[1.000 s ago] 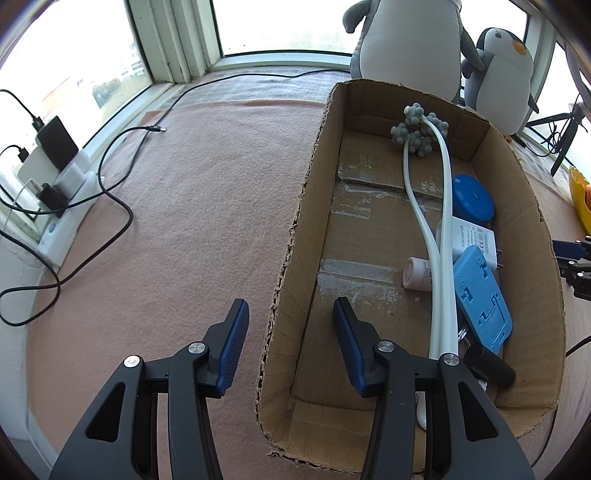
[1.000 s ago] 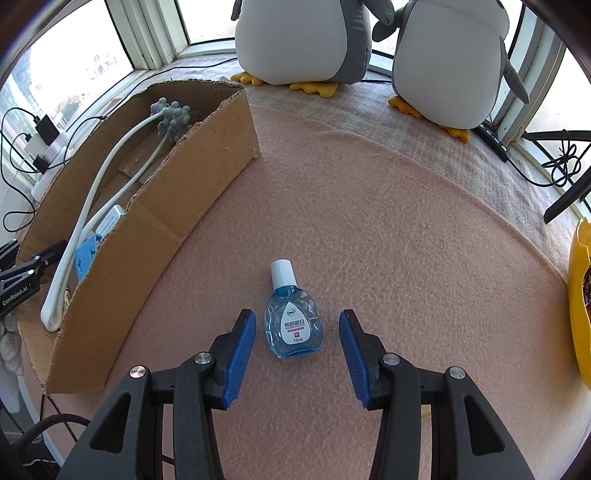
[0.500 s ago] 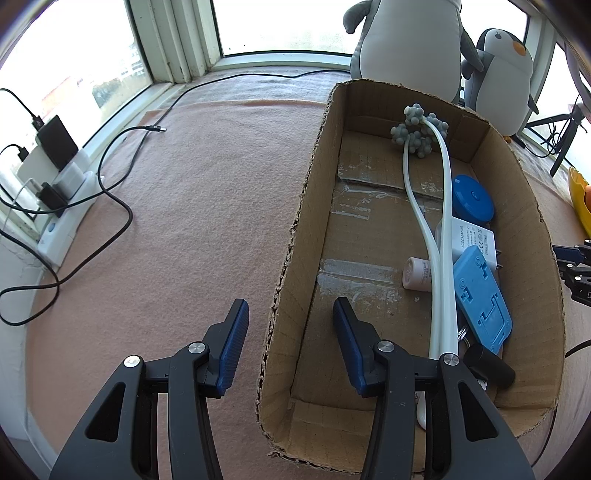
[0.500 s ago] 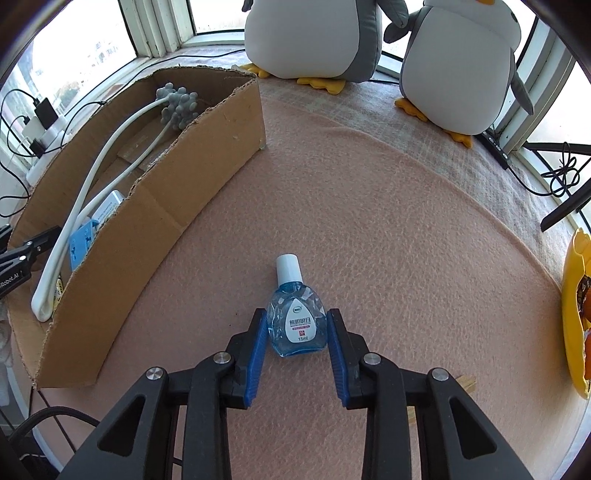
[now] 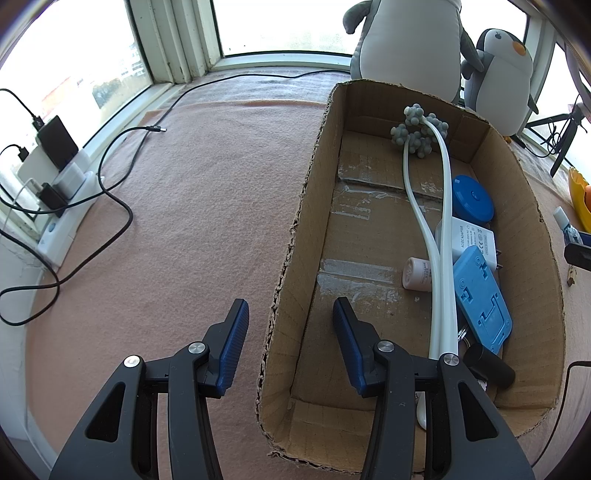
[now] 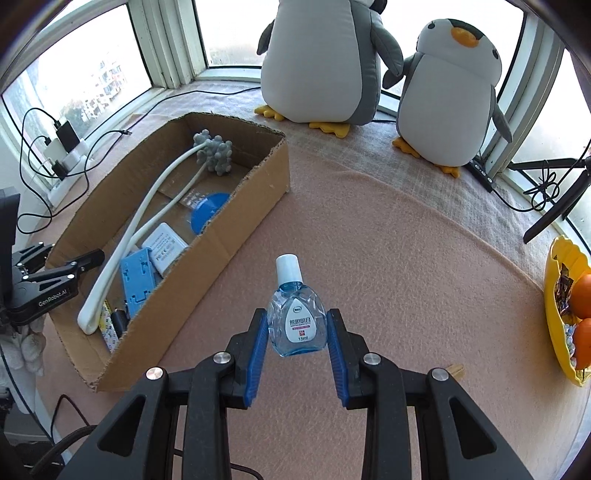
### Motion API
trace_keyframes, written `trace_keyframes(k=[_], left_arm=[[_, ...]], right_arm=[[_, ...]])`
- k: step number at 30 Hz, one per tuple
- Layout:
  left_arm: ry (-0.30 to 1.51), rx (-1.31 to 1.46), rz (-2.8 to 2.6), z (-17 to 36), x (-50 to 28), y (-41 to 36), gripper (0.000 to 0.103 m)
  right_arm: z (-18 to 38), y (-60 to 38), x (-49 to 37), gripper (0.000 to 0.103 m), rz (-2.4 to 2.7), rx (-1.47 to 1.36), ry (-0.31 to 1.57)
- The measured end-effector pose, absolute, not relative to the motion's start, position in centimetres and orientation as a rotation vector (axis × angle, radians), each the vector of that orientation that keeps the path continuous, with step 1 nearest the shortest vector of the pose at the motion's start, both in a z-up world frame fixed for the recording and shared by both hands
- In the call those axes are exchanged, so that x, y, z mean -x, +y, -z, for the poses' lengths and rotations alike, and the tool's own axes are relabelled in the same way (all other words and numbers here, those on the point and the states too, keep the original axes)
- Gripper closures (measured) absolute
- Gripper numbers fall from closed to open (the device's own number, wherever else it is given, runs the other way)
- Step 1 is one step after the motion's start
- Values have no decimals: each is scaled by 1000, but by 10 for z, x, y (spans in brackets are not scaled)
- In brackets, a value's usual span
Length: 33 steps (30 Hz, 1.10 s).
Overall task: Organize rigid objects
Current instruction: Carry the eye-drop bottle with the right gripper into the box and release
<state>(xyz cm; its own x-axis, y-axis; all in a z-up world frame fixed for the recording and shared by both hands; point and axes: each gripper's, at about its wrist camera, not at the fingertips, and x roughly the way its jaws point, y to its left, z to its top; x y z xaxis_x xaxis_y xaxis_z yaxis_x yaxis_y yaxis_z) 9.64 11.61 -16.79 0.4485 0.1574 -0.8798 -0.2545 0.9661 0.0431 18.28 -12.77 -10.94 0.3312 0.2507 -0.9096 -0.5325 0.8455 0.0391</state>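
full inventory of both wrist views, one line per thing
box: 1, brown, left on mat
massager: 1, white, grey knobs, in box
disc: 1, blue, in box
adapter: 1, white, in box
blue plate: 1, in box
small tube: 1, white, in box
black cylinder: 1, box corner
bottle: 1, clear blue, in right gripper
penguins: 2, grey-white, by window
bowl: 1, yellow, right edge
power strip: 1, white, sill
left gripper: astride box wall
right gripper: shut on bottle

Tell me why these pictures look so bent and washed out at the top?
Both views: a fisheye lens curves straight edges, so the box bows in the left wrist view; dark corners ring each frame. The windows are overexposed to white in both. Right wrist view: the bottle in the right claw stays sharp.
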Motion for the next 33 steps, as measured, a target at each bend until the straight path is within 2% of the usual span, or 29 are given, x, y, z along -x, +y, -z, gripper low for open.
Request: trace_keyframes(k=[14,33], left_arm=[[1076,102,-255,168,-97,116,56],[1076,105,-255,168,-97,116,56]], right_arm=[[74,-71,-160,75,-649,289,1054],[98,-10,-164,75,-682,321,1081]])
